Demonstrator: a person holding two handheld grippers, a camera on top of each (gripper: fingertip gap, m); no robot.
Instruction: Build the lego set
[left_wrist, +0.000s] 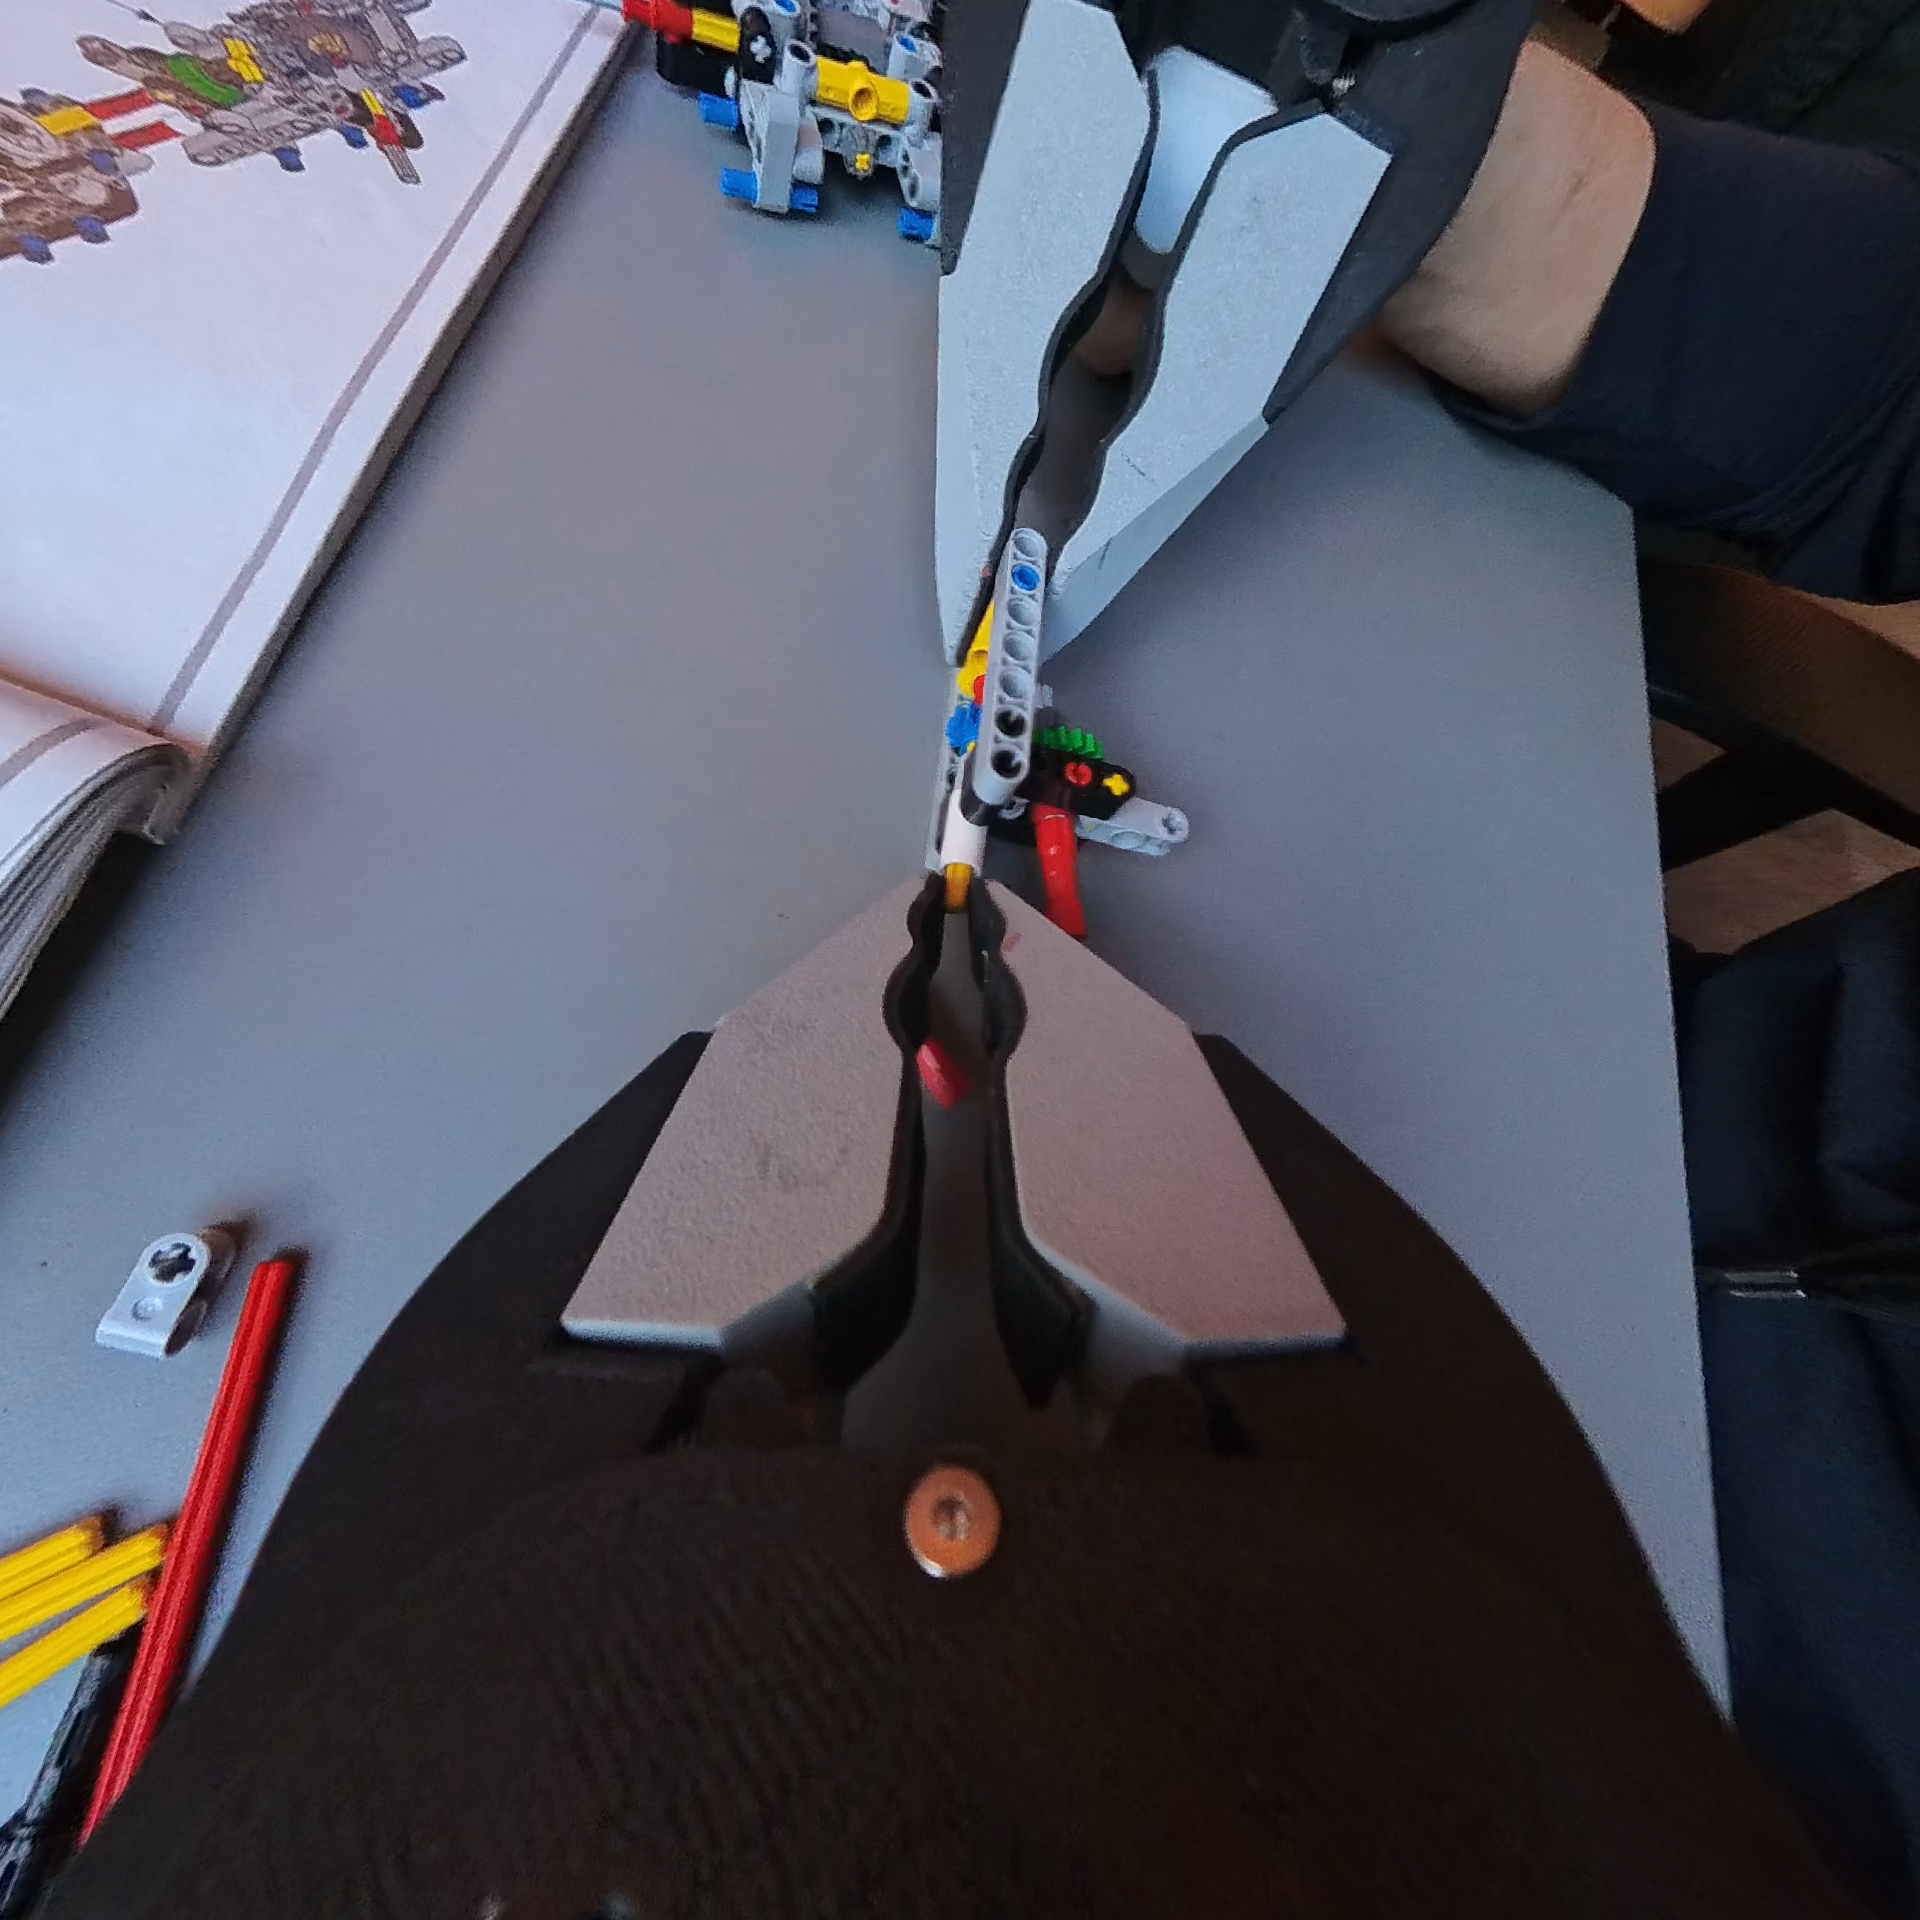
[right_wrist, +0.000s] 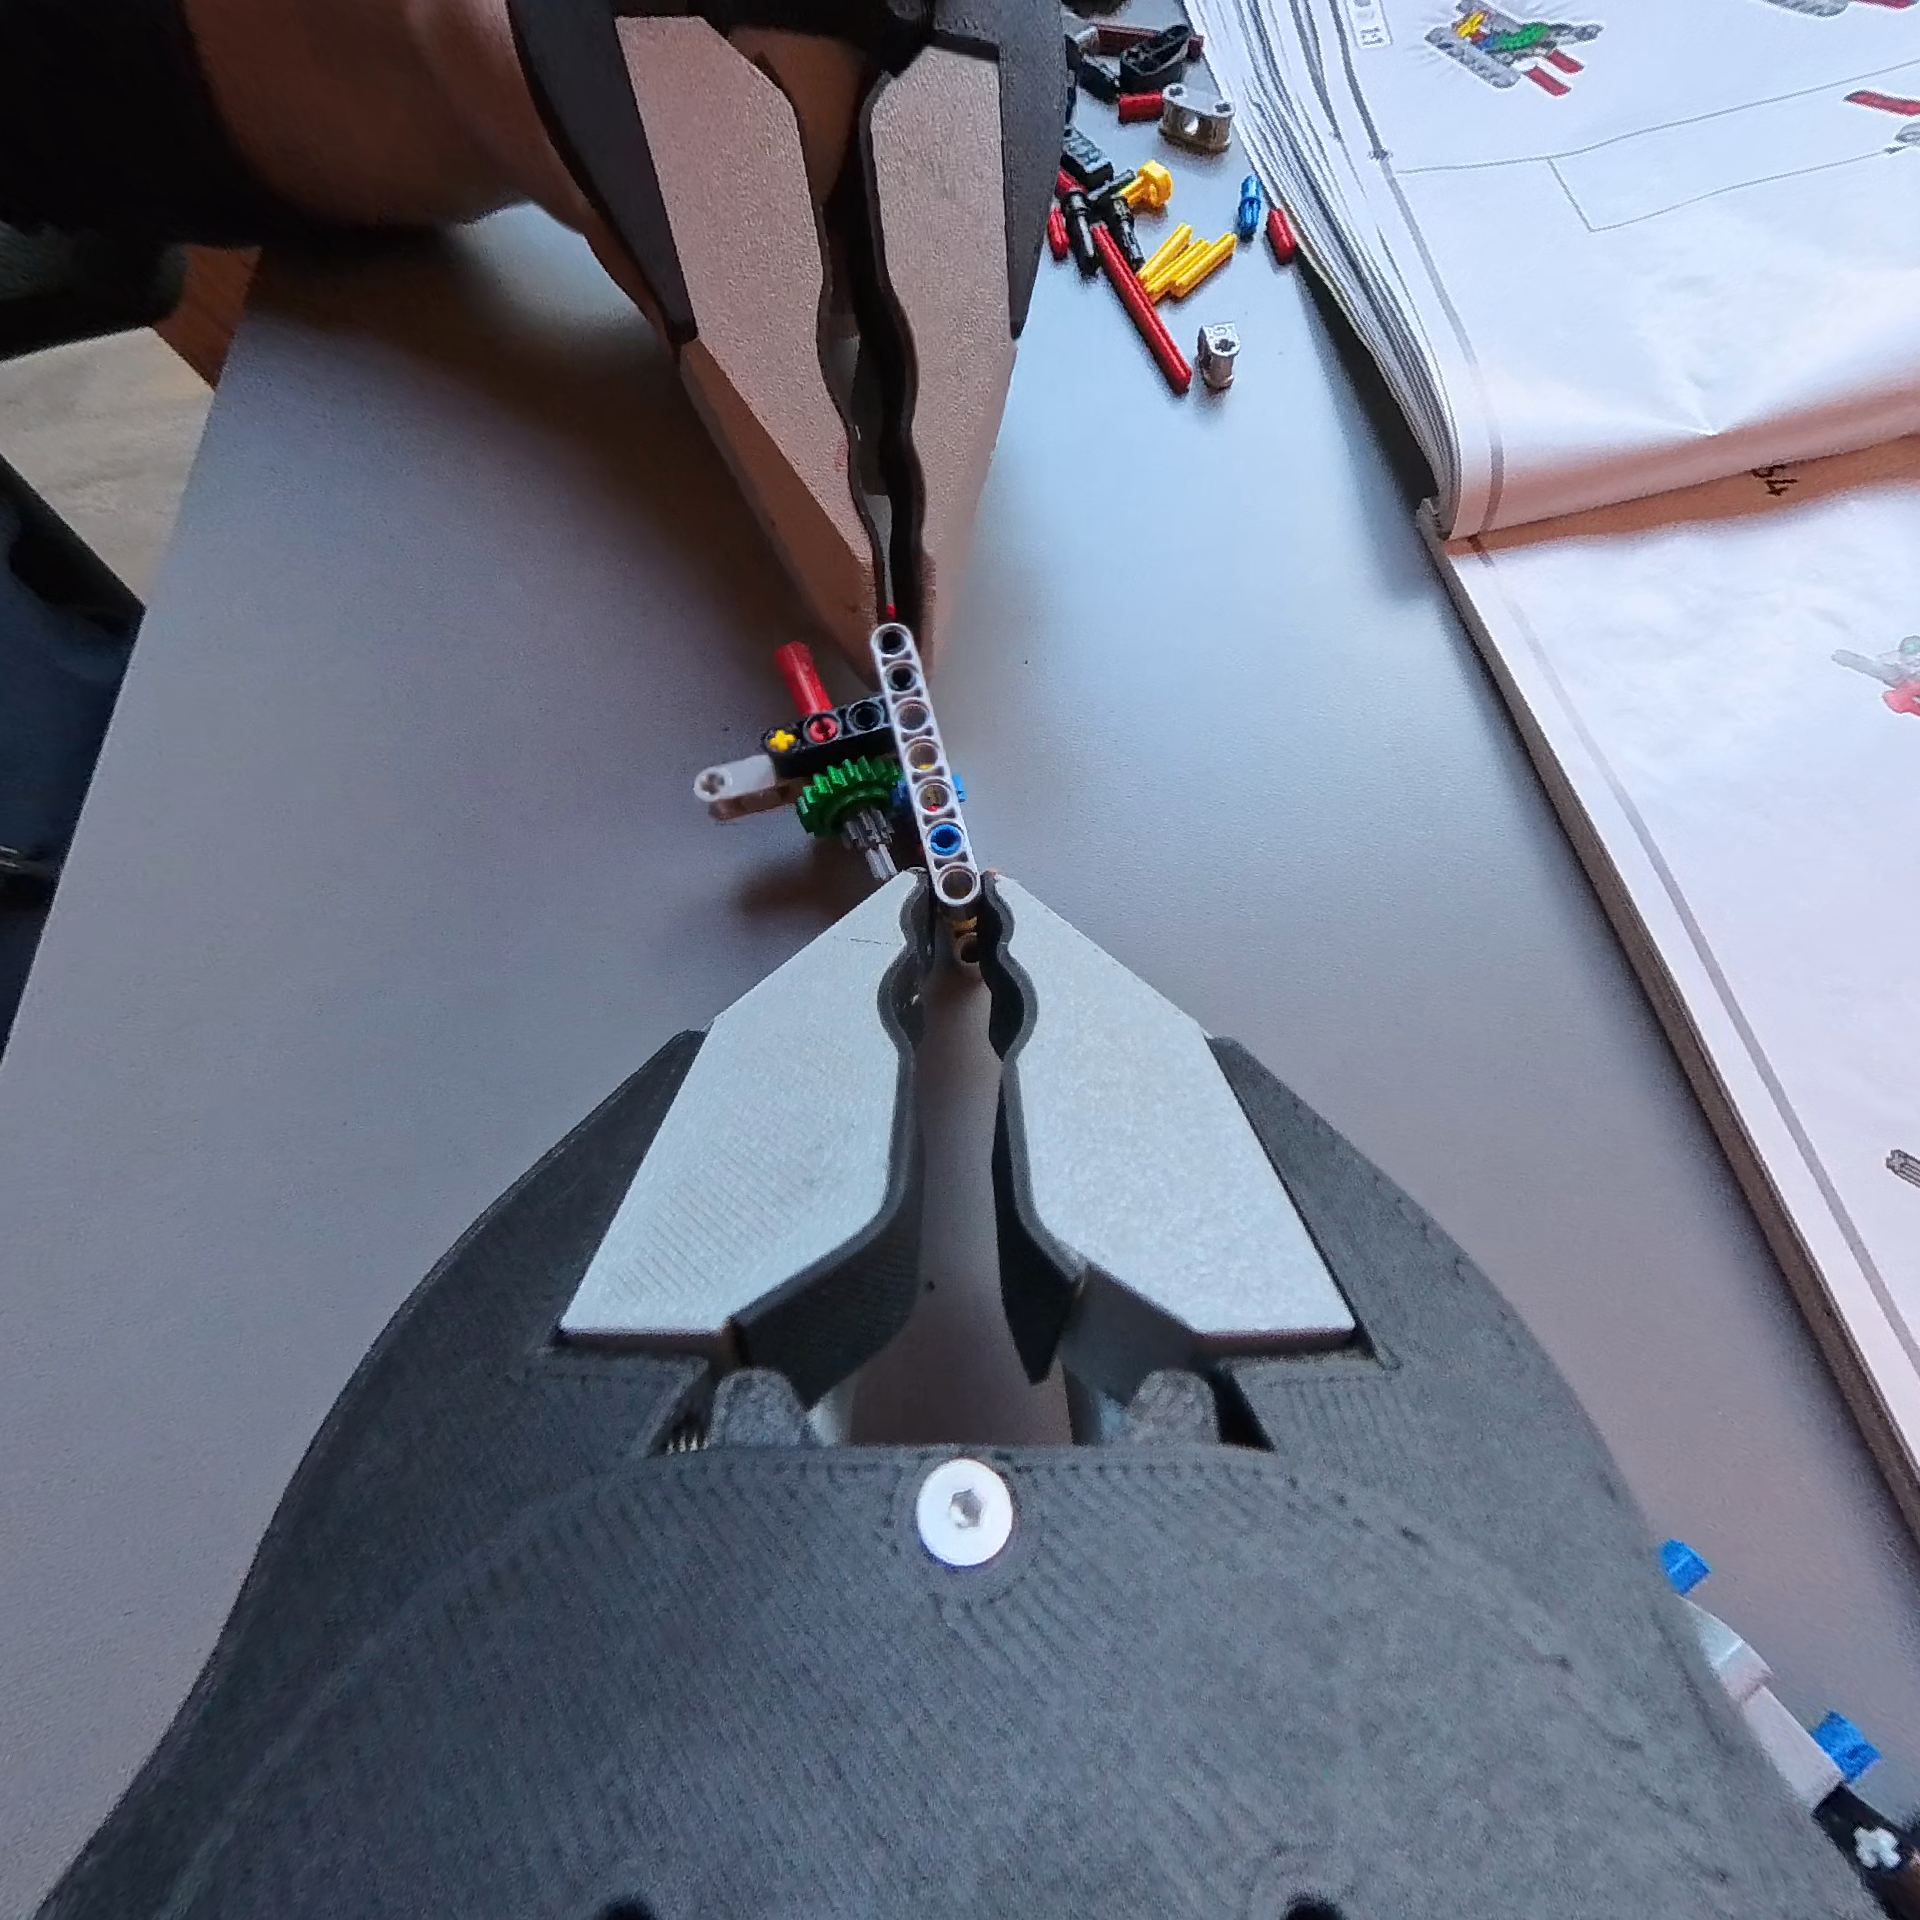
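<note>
The left gripper (left_wrist: 954, 891) is seen at lower centre of its view, jaws closed on the yellow tip of a thin axle (left_wrist: 957, 883) that carries a white sleeve (left_wrist: 961, 834) just above. A small red piece (left_wrist: 943, 1070) is caught in the slot between the fingers further back. The axle runs into a small brick assembly (left_wrist: 1023, 748) at frame centre, which is pinched from both ends.

In the right wrist view the right gripper (right_wrist: 954, 896) is closed on the lower end of the grey holed beam (right_wrist: 925, 758), pads pressed on both sides. A blue pin (right_wrist: 943, 837) is set in the beam's second hole. A green gear (right_wrist: 847, 792), a black beam (right_wrist: 831, 725), a red tube (right_wrist: 802, 675) and a light grey link (right_wrist: 732, 781) are attached on the left of the beam.

The grey table (left_wrist: 623, 623) is below the assembly; whether it is touched cannot be told.

At lower left of the left view, a red rod (left_wrist: 197, 1507), yellow rods (left_wrist: 73, 1600) and a grey connector (left_wrist: 161, 1294) lie loose. An open instruction booklet (left_wrist: 208, 343) fills the upper left, and a larger brick build (left_wrist: 821, 114) sits at top centre. A forearm (left_wrist: 1507, 229) is seen at upper right.
</note>
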